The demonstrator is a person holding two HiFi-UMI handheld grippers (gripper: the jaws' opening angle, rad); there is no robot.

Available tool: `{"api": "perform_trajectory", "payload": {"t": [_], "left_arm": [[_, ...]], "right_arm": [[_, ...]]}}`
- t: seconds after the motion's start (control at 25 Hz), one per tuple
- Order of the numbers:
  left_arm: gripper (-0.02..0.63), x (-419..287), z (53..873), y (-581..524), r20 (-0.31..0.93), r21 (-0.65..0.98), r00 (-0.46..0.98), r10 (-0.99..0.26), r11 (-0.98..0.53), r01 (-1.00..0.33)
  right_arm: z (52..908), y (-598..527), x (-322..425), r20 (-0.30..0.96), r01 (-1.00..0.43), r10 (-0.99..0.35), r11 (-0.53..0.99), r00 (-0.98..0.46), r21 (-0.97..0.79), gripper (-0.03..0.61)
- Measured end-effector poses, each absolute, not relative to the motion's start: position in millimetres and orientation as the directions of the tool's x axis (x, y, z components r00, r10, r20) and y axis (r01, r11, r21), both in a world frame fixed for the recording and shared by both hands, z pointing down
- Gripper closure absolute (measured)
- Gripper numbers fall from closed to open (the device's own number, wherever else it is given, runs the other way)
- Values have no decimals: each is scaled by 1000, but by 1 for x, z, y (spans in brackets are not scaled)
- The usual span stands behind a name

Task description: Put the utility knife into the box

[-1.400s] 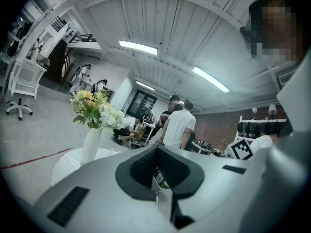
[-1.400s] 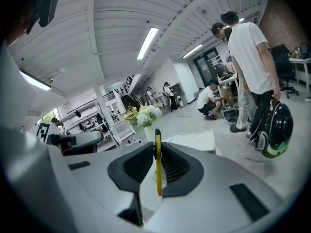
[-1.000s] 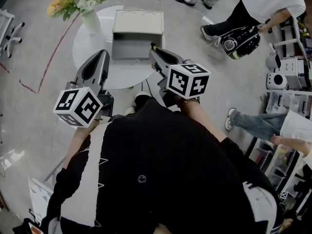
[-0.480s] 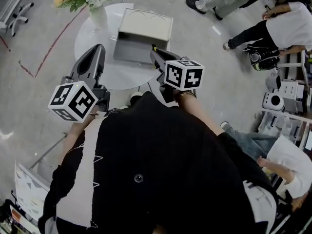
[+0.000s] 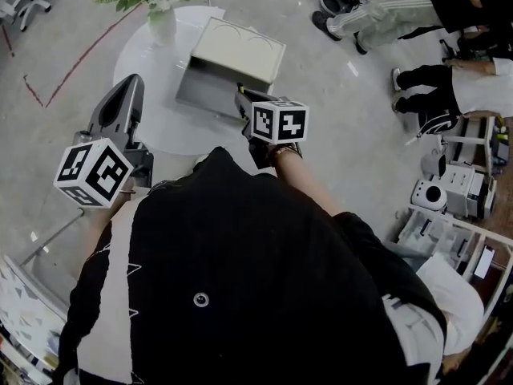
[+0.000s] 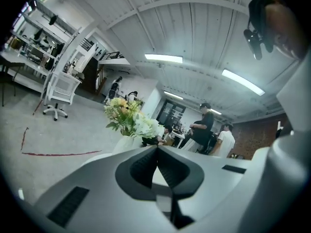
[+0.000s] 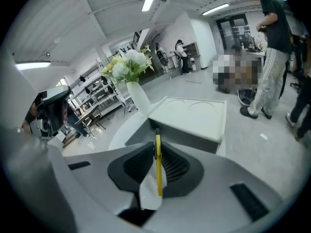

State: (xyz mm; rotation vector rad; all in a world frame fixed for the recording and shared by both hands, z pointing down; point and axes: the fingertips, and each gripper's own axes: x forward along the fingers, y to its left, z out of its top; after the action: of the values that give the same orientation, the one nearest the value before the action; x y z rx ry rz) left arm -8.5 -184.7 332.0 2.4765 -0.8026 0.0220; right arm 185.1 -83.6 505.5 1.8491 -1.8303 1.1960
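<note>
The right hand-held gripper (image 7: 156,148) is clamped on the utility knife (image 7: 158,171), a thin yellow strip pinched edge-on between the jaws. The knife's long axis runs along the jaws, and its front end pokes out past their tips. The box (image 7: 190,114) lies straight ahead of that end and slightly lower, standing on the round white desk (image 5: 152,111). In the head view the right gripper's tip sits just beside the box's near right corner, so this hand is clearly the nearer one. The move to come looks like a short push forward and down along the knife's own line. I cannot tell from these views where the box's opening lies. The left hand-held gripper (image 6: 156,152) has its jaws pressed together on nothing and sits off to the left of the box, aimed towards the vase of flowers (image 6: 130,125)
</note>
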Motion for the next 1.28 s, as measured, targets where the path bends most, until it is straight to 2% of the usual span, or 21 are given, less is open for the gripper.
{"api": "perform_trajectory", "payload": {"t": [0.72, 1.28], "left_arm": [[605, -62, 351, -191, 185, 496, 633, -752, -485, -721], [605, -94, 363, -177, 203, 505, 516, -832, -362, -784]], "right_arm": [[552, -121, 181, 777, -935, -547, 34, -312, -352, 522], [576, -131, 160, 819, -925, -430, 171, -379, -339, 522]]}}
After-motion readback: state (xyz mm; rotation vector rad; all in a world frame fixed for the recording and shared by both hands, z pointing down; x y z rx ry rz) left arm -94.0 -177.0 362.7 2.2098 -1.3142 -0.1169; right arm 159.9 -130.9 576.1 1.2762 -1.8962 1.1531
